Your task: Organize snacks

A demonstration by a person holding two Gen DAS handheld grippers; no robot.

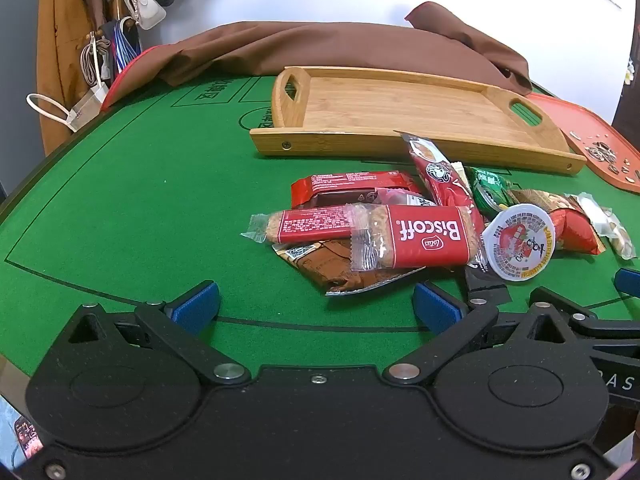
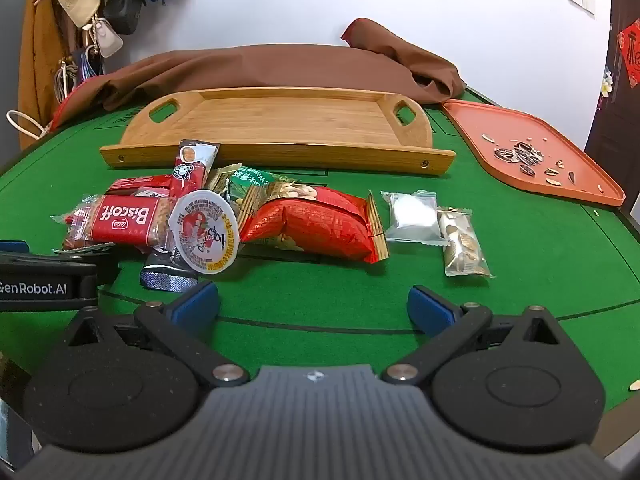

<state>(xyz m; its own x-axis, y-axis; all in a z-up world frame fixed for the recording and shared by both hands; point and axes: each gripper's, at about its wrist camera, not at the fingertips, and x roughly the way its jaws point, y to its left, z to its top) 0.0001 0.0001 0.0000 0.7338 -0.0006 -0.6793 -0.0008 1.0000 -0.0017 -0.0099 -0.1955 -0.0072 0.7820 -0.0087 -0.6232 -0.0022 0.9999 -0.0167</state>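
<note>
Two pairs of tongs hang over the green bench, both tilted down at the snack heap and both spread wide with nothing between them: the left tongs [image 1: 316, 306] and the right tongs [image 2: 314, 306]. We judge the task to be at its very start, since the wooden tray [image 2: 280, 120] at twelve o'clock holds nothing and every snack lies loose in front of it.

In the left wrist view the Biscoff packet [image 1: 412, 236] sits at about one o'clock from our left tongs, on top of a brown wrapper [image 1: 344, 268], with the round sealed cup [image 1: 519, 242] leaning just beside it at two o'clock. In the right wrist view the red nut bag [image 2: 316, 224] lies straight ahead at twelve, and the silver pouch [image 2: 412, 218] and the small patterned packet [image 2: 462, 242] sit at one o'clock, clear of the heap.

Next, we think, each side needs to pick one loose item. The silver pouch looks easiest for the right, being free on all sides. The orange tray [image 2: 592, 188] with seed shells at two o'clock should stay out of our path.
</note>
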